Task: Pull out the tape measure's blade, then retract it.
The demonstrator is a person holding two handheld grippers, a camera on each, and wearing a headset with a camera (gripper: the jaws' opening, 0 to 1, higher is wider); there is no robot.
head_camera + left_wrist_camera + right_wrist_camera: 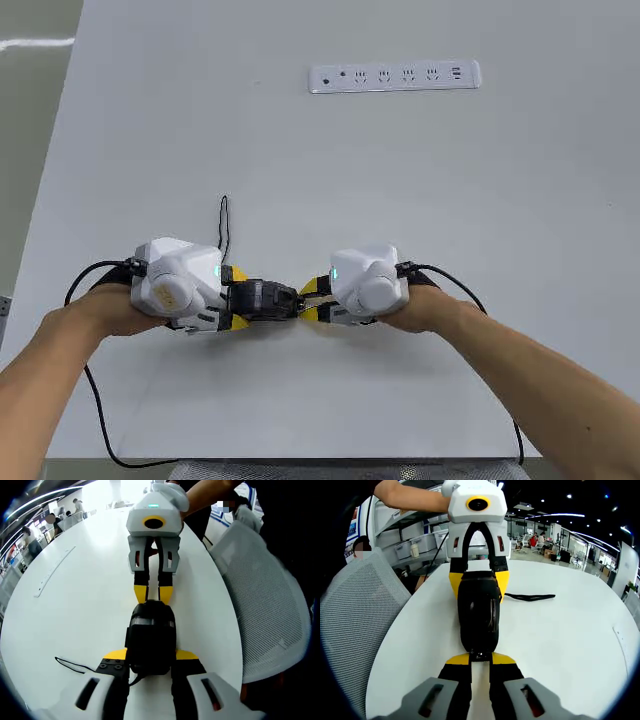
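Note:
A black tape measure lies low over the white table between the two grippers. My left gripper is shut on its case, yellow fingertips against both sides of the tape measure. My right gripper faces it from the right, shut on the blade's end hook at the case mouth. In the right gripper view the tape measure stands straight ahead, and the left gripper grips it from beyond. No blade length shows outside the case. The case's black wrist strap trails on the table.
A white power strip lies at the far side of the table. A grey mesh chair stands at the near table edge. Black cables run from the grippers over the front edge.

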